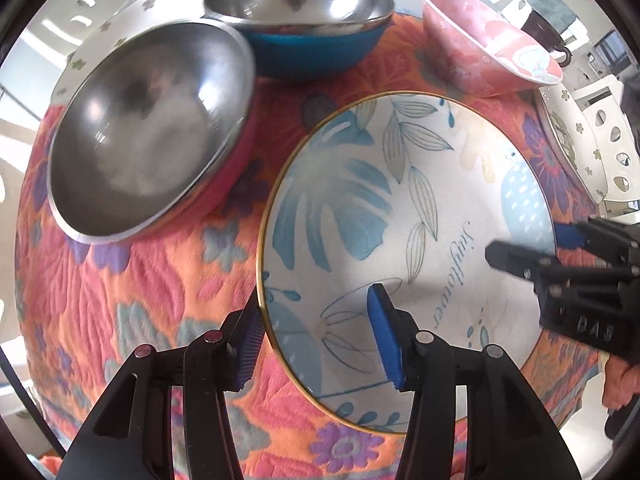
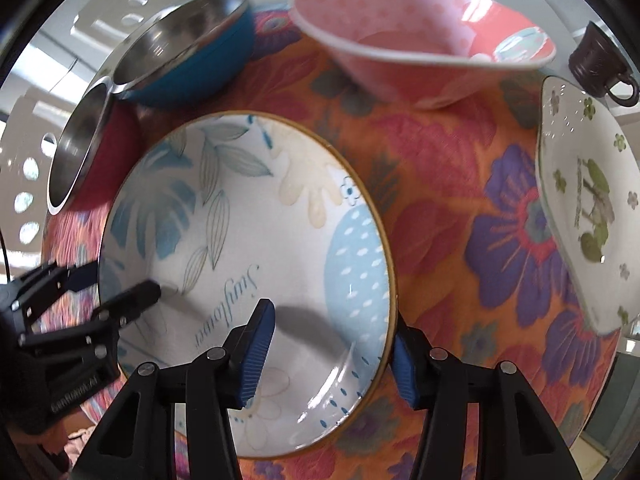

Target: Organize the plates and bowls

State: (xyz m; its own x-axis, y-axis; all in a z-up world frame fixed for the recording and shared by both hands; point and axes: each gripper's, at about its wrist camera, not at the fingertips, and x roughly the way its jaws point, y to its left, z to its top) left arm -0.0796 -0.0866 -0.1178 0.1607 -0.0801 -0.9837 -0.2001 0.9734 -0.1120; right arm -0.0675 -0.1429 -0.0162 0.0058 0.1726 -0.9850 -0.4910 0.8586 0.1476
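Grippers, left (image 1: 316, 340) and right (image 2: 332, 356), each pinched one side of our leafy plate (image 1: 400, 220). Next, we thought, both must lift it together, keeping it flat.

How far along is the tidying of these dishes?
Early, it seems. Nothing looks stacked yet: two steel bowls, a pink bowl and a flowered plate sit apart on the tablecloth. In hand: both grippers straddle opposite rims of the leaf-patterned plate. Sorting everything remains.
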